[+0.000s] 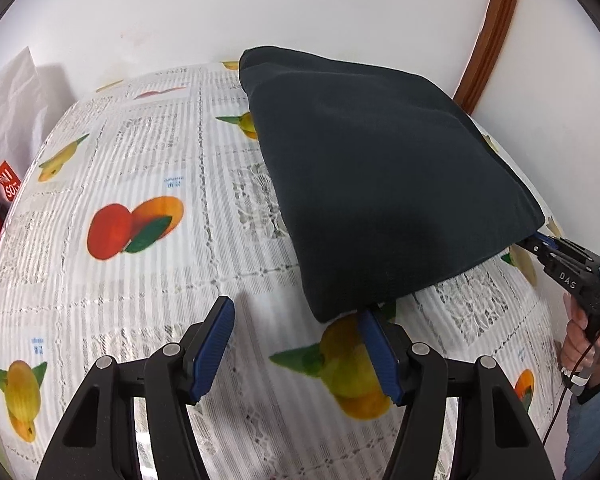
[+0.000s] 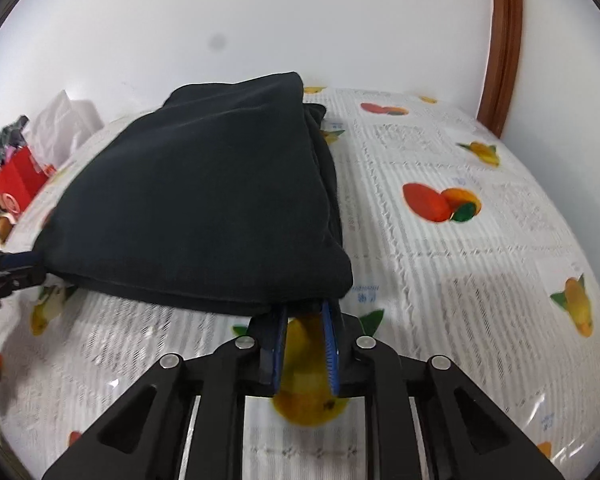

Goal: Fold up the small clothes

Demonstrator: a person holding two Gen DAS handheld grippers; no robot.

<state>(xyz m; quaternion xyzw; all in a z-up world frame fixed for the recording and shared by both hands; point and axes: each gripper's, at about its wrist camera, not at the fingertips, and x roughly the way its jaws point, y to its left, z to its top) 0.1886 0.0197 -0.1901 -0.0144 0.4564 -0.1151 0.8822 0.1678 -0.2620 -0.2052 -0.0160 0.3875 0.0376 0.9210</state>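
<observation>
A dark navy folded garment [image 1: 380,184] lies on a table with a fruit-print cloth [image 1: 148,264]; it also shows in the right wrist view [image 2: 204,208]. My left gripper [image 1: 296,316] is open, its right fingertip at the garment's near corner. My right gripper [image 2: 305,312] has its fingertips at the garment's near right corner, jaws slightly apart; the tips are hidden under the fabric edge. The right gripper also shows in the left wrist view [image 1: 540,244], its tip tucked under the garment's right corner. The left gripper shows in the right wrist view [image 2: 12,268] at the garment's left corner.
A white wall stands behind the table, with a brown wooden frame [image 1: 488,36] at the right. A white bag [image 1: 12,104] and red box [image 2: 20,180] with clutter sit off the table's left edge. The cloth [image 2: 480,240] stretches right of the garment.
</observation>
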